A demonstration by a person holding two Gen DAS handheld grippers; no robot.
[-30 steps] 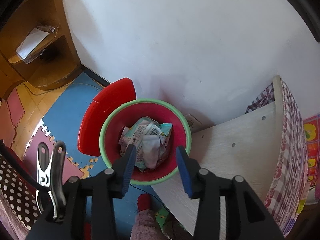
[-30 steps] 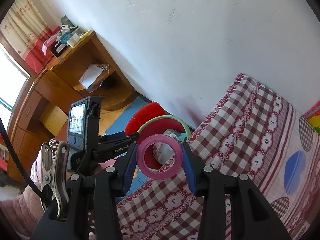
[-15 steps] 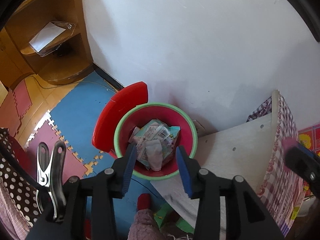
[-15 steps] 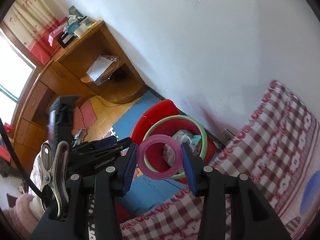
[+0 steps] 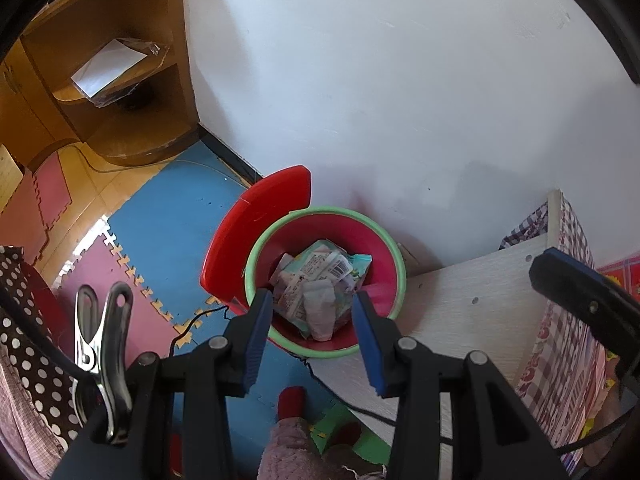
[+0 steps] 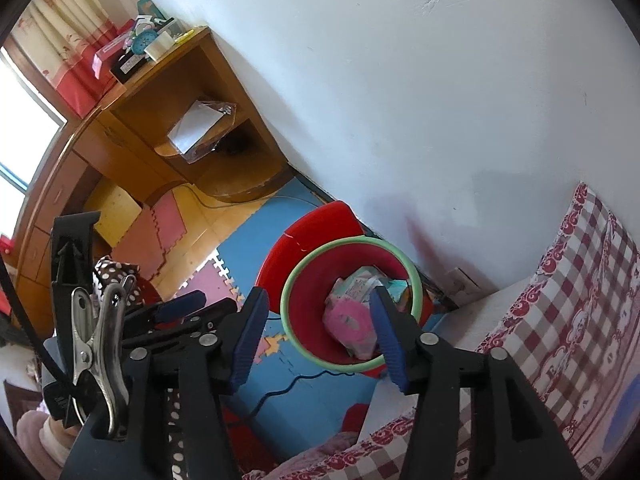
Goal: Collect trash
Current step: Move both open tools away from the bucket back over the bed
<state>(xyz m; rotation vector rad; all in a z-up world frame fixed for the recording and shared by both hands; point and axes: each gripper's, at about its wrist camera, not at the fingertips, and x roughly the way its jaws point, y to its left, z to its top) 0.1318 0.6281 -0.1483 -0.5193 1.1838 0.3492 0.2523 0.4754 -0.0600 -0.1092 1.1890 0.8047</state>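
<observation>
A red trash bin with a green rim (image 5: pixel 384 240) (image 6: pixel 308 276) stands on the floor by the wall, its red lid (image 5: pixel 256 224) tipped open behind it. It holds crumpled wrappers (image 5: pixel 320 284). A pink tape ring (image 6: pixel 348 322), blurred, lies on the trash in the bin. My right gripper (image 6: pixel 318 336) is open and empty above the bin; one of its fingers (image 5: pixel 576 292) shows in the left wrist view. My left gripper (image 5: pixel 314 338) is open and empty above the bin's near rim, and shows at left in the right wrist view (image 6: pixel 180 312).
A bed with a checked red-and-white cover (image 6: pixel 560 300) and white side board (image 5: pixel 460 320) is right of the bin. A wooden desk with shelves (image 6: pixel 168 128) stands at left. Foam mats (image 5: pixel 168 220) cover the floor. A black cable (image 6: pixel 280 392) trails near the bin.
My right gripper has opened and let go of the pink ring, which has dropped into the bin. Both views have shifted so the bin sits further right.
</observation>
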